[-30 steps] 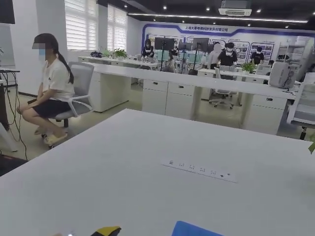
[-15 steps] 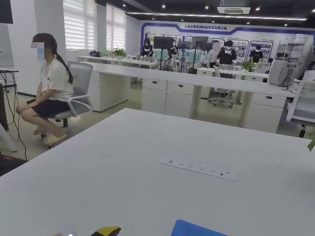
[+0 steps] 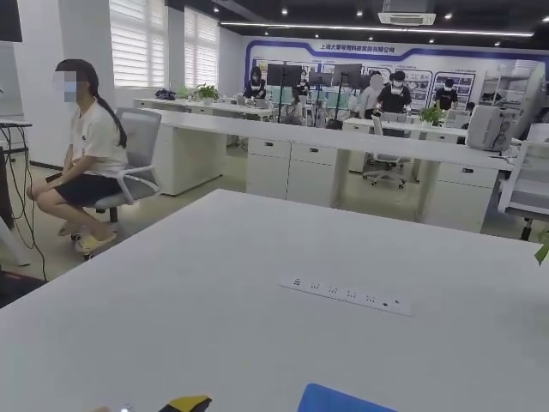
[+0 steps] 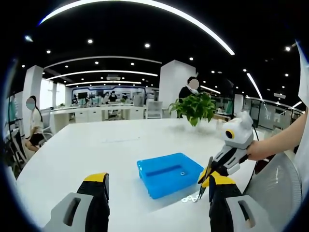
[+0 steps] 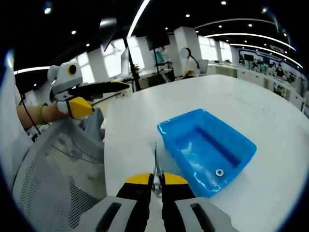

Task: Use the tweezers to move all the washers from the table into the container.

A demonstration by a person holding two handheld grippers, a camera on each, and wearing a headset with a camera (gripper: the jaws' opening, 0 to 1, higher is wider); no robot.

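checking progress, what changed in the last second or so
Nothing visibly changed. In the head view a gripper, the container and the power strip lie where they were; the camera itself tilted slightly.

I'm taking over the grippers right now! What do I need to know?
The left gripper is open and holds nothing.
The right gripper is shut on the tweezers, which point down at the table beside the blue container.
Done: one washer lies in the container.
Left: a few loose washers on the table by the container's corner, near the tweezer tips.
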